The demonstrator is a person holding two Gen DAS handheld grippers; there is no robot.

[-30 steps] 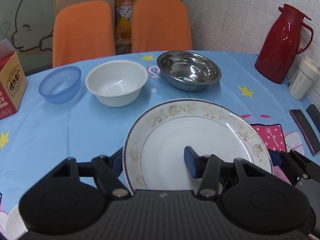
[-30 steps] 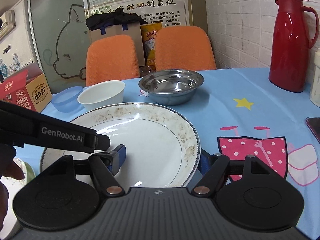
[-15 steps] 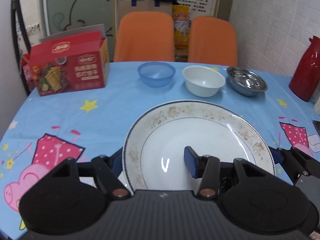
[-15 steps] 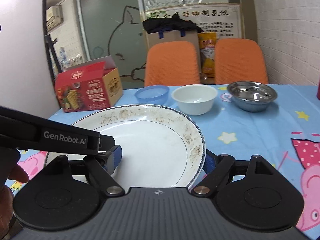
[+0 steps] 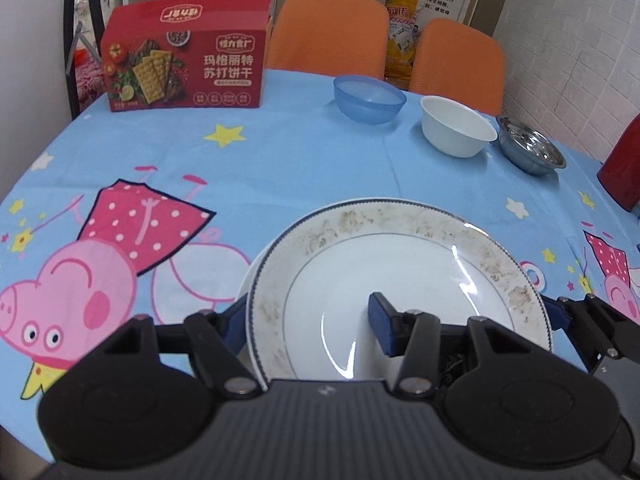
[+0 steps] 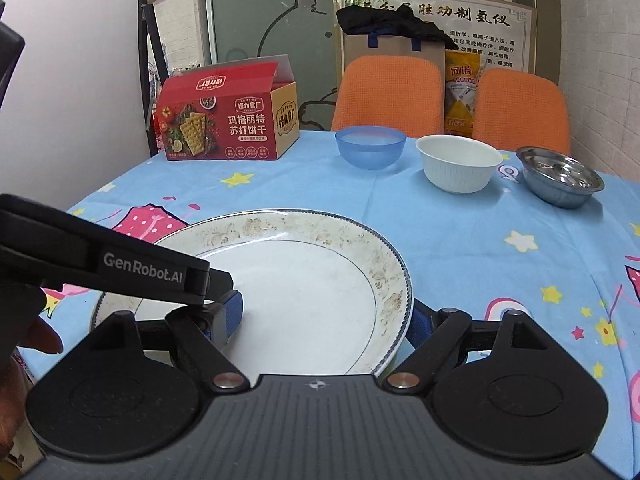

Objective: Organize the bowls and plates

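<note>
— Two grippers on one dish: the left gripper (image 5: pixel 308 320) is clamped on the near left rim of the wide white plate with a speckled brown border and thin blue edge line (image 5: pixel 400 280), one blue pad under the rim, the other on its upper face.
— And the right gripper (image 6: pixel 326 316)?
— Pinching the same plate on its right rim, one pad inside the dish and one outside. The left tool's black arm crosses the right camera's lower left.
— Where is the plate?
— Near the front of the round table's blue cartoon-pig tablecloth (image 5: pixel 280 160). A paler rim peeks from under its left edge — I cannot tell what it is.
— The bowls?
— Three in a row at the far side: translucent blue plastic bowl (image 5: pixel 370 98), white ribbed bowl (image 5: pixel 458 126), shiny steel bowl (image 5: pixel 530 152). A red cracker box (image 5: pixel 186 68) stands at far left.
</note>
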